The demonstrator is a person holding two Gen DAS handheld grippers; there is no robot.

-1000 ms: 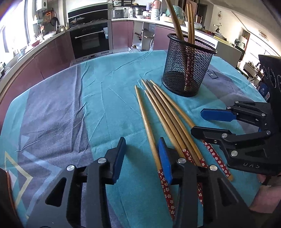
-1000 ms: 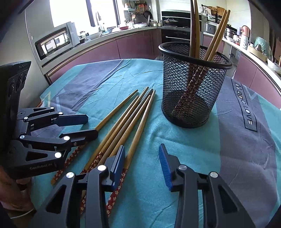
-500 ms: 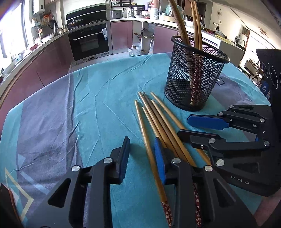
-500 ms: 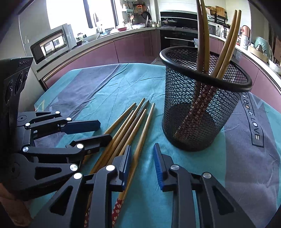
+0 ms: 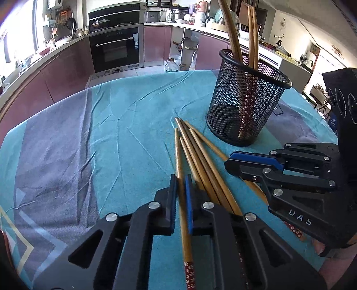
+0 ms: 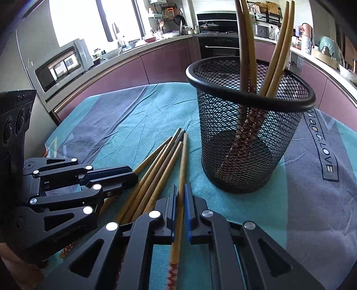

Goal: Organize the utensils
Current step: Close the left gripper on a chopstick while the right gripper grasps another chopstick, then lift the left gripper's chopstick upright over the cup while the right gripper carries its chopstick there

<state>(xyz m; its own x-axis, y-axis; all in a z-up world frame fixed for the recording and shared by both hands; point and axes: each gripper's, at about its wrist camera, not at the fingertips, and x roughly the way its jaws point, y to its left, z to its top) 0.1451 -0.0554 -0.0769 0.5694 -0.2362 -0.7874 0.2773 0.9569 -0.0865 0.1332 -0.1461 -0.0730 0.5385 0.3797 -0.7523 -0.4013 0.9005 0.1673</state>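
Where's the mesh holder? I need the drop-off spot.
The mesh holder stands upright on the teal cloth, just beyond the loose chopsticks' tips, right of centre in both views.

A home kitchen is indicated. A built-in oven (image 5: 116, 52) is set into mauve cabinet fronts (image 5: 67, 73) at 11 o'clock in the left wrist view. A curved counter (image 6: 125, 53) crowded with pots and bowls is seen at 12 o'clock in the right wrist view, with a microwave (image 6: 64, 64) at 10 o'clock beneath a bright window (image 6: 93, 17). A table under a teal and grey cloth (image 5: 93, 133) is seen in the foreground.
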